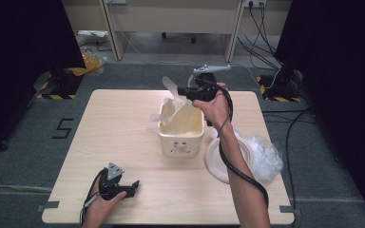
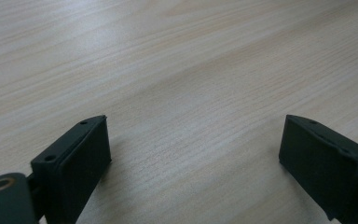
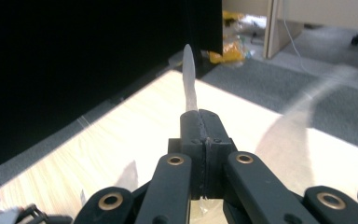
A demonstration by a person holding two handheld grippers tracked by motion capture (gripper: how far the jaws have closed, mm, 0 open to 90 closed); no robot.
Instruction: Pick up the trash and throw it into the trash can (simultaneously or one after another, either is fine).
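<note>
Right gripper (image 1: pixel 183 91): I am pinching a thin clear plastic sheet (image 3: pixel 189 79) between jaws pressed together, holding it above the cream bin (image 1: pixel 181 134).
Plastic sheet: it is rising edge-on past my jaws; it is probably the bin's liner, though blur is hiding where it goes.
Left gripper (image 1: pixel 132 186): I am resting it on the counter (image 1: pixel 123 142), jaws spread, nothing between them.
Bin: it is sitting mid-counter, beside a white lid (image 1: pixel 215 159).
</note>
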